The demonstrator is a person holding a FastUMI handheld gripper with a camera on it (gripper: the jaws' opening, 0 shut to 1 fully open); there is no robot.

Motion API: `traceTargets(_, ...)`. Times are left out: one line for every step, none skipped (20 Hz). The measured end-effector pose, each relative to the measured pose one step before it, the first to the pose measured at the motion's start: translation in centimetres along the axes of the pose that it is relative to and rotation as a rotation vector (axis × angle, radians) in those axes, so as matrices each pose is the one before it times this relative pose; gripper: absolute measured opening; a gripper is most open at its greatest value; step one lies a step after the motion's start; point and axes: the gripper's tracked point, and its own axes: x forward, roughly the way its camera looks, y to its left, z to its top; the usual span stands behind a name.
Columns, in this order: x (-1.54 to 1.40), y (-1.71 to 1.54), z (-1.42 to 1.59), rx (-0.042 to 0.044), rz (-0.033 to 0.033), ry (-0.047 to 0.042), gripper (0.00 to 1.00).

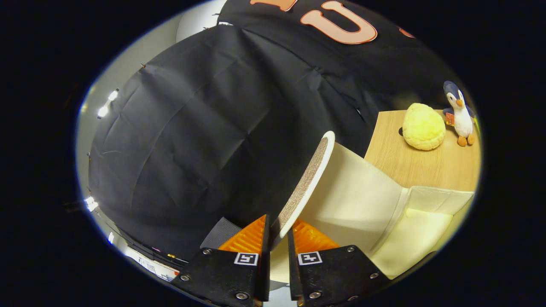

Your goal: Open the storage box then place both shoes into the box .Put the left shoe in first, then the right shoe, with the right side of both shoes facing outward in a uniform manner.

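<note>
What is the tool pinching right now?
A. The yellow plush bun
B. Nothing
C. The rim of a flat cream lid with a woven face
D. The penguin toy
C: both fingers of the tool press on the lid, with the cream box beyond.

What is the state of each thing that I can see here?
gripper: shut on the shoe's heel end.
shoe: lifted, tilted, sole showing, over the box.
storage box: open, cream inside visible.
yellow plush bun: resting on the wooden table.
penguin toy: upright beside it.
</note>
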Motion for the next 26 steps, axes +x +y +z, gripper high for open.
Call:
traceTargets(0.269,0.029,0.064,-0.00532,-0.00905,-0.00642,0.20)
traceTargets(-0.304,-0.218,0.231,-0.01075,-0.00813,-0.00950,0.23)
traceTargets(0.174,0.162,0.075,-0.00693,-0.00291,-0.01146,0.28)
traceTargets(-0.361,0.054,0.251,-0.00464,-0.00095,-0.00882,0.41)
traceTargets(-0.719,-0.165,0.193,-0.00706,-0.00489,-0.01027,0.48)
traceTargets(-0.621,-0.560,0.334,-0.01774,-0.01125,-0.01508,0.60)
traceTargets(-1.274,-0.554,0.297,-0.02013,-0.01744,-0.01730,0.64)
traceTargets(-1.057,-0.678,0.325,-0.02350,-0.01678,-0.02137,0.71)
traceTargets(-1.120,-0.805,0.283,-0.02297,-0.01866,-0.02140,0.74)
traceTargets(-1.114,-0.863,0.294,-0.02259,-0.02107,-0.01645,0.78)
traceTargets(-1.157,-0.876,0.278,-0.02171,-0.02233,-0.01765,0.80)
traceTargets(-1.124,-1.062,0.256,-0.02356,-0.02288,-0.01510,0.83)
traceTargets(-1.263,-1.208,0.196,-0.02159,-0.02696,-0.01484,0.85)
traceTargets(-1.007,-1.368,0.149,-0.02162,-0.02870,-0.01466,0.88)
traceTargets(-1.193,-1.230,0.333,-0.01745,-0.03095,-0.01493,0.89)
traceTargets(-1.086,-1.421,0.191,-0.01446,-0.03300,-0.01842,0.90)
traceTargets(-1.025,-1.712,0.319,-0.01014,-0.04100,-0.02522,0.91)
traceTargets(-0.965,-1.732,0.339,-0.00763,-0.03601,-0.03162,0.91)
traceTargets(-0.924,-1.349,0.262,-0.00546,-0.03025,-0.02707,0.91)
traceTargets(-0.642,-1.479,-0.076,-0.00234,-0.03110,-0.01801,0.91)
traceTargets(-0.633,-1.428,-0.383,-0.00274,-0.02998,-0.00728,0.91)
traceTargets(-0.585,-1.580,-0.572,-0.00315,-0.03028,0.00150,0.91)
traceTargets(-0.663,-1.504,-0.580,-0.00208,-0.03150,0.00370,0.91)
traceTargets(-0.597,-1.489,-0.632,-0.00327,-0.02846,0.00653,0.91)
traceTargets(-0.527,-1.423,-0.951,-0.00339,-0.02774,0.01243,0.91)
traceTargets(-0.437,-1.389,-0.958,-0.00618,-0.02818,0.01610,0.91)
